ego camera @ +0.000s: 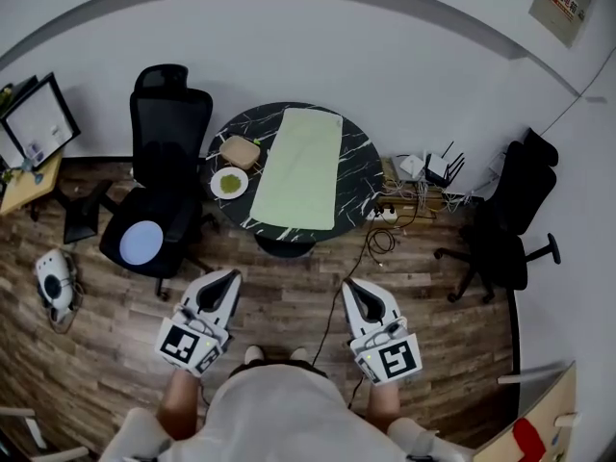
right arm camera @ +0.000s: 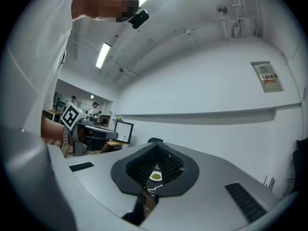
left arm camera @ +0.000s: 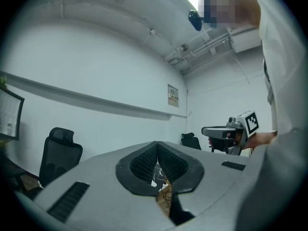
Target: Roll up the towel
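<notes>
Towel: a pale green towel is lying flat and unrolled down the middle of the round black table, with one short end reaching the table's near edge.
Neighbours: a small plate and a tan block are sitting by the table's left edge, just beside the towel's long side.
Left gripper: it is pointing level over the floor, well short of the table, its fingers clenched together on nothing.
Right gripper: it is doing the same, pressed closed and empty, level with the other.
Stage: the person is standing back from the table, and the rolling looks not yet begun.
Doing it well: I would say both grippers need opening first. Then they should be taking the near short end at its two corners and turning evenly, so the roll is running straight toward the far edge.
Watch for: the left side is passing close to the plate, which a skewed roll could nudge.
</notes>
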`<state>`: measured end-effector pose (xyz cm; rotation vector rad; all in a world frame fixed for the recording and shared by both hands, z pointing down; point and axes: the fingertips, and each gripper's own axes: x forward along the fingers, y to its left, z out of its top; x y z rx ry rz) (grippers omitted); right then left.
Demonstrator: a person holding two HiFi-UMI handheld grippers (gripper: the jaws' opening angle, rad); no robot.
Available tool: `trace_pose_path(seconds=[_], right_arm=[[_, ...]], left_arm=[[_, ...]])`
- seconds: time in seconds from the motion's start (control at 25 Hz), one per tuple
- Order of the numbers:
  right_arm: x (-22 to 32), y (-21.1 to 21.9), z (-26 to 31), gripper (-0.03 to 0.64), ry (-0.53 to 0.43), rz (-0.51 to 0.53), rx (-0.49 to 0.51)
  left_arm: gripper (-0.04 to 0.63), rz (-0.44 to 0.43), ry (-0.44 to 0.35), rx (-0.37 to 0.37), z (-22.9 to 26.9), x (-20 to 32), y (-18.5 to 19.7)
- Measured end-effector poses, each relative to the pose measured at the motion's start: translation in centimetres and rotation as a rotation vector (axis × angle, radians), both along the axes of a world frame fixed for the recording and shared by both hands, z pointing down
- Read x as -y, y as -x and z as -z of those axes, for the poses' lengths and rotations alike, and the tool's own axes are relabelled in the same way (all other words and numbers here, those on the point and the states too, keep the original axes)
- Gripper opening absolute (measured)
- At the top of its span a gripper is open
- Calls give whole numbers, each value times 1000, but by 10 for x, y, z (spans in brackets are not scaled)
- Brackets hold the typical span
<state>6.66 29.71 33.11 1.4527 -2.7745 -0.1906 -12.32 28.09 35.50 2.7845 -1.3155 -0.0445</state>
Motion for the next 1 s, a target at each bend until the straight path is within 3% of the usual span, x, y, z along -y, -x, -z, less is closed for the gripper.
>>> trace_pose_path(seconds=[0.16,0.32,0.36,0.44,0.64,1.0], right_arm=[[3,0,2,-8,-6,3,9],[5,-4,-3,-4,-2,-17,9],[8,-6,-4,30,3,-35,11],[11,-12,-5,123,10,-70,32],[15,-21,-10,260,23,-117,50],[21,-25,-18,293,39,-123,20]], left_arm=[[3,-4,-25,45,0,1,-1],[6,-32,-14,26,-4,-5,-6],[11,-42,-11,25,-5,-5,-8],[137,-58,-1,24,-8,-6,-11],[305,-9,9,8,-11,0,-4],[313,84,18,1,-10,12,19]])
